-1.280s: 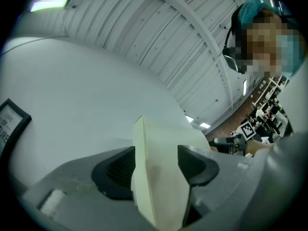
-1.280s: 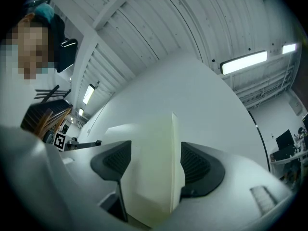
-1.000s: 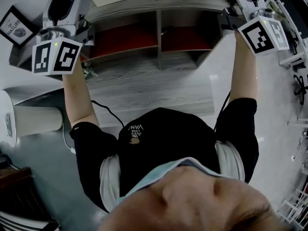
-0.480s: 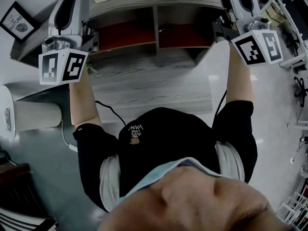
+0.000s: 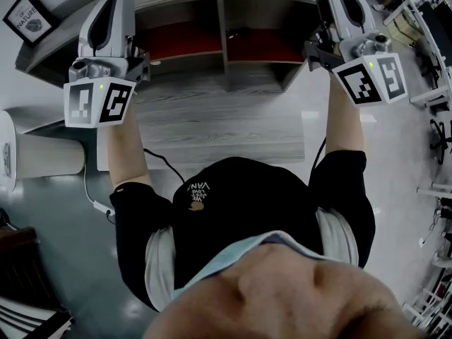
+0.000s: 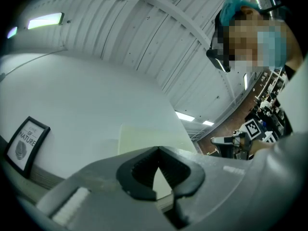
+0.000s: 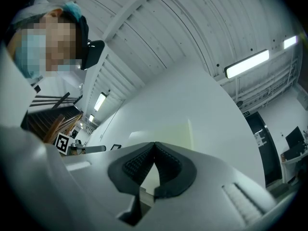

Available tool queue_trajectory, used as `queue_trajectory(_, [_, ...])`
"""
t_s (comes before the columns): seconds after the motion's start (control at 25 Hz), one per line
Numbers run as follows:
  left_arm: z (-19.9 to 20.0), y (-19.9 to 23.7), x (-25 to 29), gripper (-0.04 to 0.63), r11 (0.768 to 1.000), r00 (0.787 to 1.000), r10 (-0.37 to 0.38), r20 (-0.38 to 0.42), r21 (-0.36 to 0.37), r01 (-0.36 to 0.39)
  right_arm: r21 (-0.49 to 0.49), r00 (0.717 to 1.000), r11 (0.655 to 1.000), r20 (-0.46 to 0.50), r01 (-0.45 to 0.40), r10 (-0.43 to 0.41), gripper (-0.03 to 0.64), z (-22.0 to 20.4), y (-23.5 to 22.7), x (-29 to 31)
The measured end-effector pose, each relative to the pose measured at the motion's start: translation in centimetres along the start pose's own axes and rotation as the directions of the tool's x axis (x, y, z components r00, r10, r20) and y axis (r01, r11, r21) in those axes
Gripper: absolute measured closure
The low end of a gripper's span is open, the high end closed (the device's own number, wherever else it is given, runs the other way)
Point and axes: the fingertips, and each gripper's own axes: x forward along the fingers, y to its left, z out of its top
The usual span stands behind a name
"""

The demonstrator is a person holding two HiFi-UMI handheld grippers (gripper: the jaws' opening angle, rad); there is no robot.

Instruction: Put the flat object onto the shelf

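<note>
Board [image 6: 144, 137], pale and flat, stands upright on top of the shelf [image 5: 224, 30], against the white wall. Both claws point up toward it without touching it. In its own view the left claw [image 6: 158, 149] has just been closing and is clenched: the pads meet at the tips with nothing gripped, and the board shows through the gap behind them. The right claw [image 7: 154, 144] has also just been closing and is clenched on nothing, with the board beyond it. A framed picture [image 6: 26, 143] stands near the shelf's left end. The head view shows two red-backed compartments in the shelf, with the person's arms raised on either side.
</note>
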Motion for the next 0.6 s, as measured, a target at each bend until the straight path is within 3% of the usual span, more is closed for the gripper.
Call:
queue_trajectory(0.32, [-0.7, -3.0, -2.1, 0.594, 0.999, 1.0, 0.014, -0.02, 0.036, -0.013, -0.005, 0.999, 1.0, -0.028, -0.027, 0.027, 0.617, -0.9, 1.4, -2.3])
queue_trajectory(0.6, [-2.2, -3.8, -4.5, 0.594, 0.998, 0.997, 0.042, -0.058, 0.04, -0.039, -0.015, 0.999, 1.0, -0.046, 0.0, -0.001, 0.617, -2.1, 2.9, -3.9])
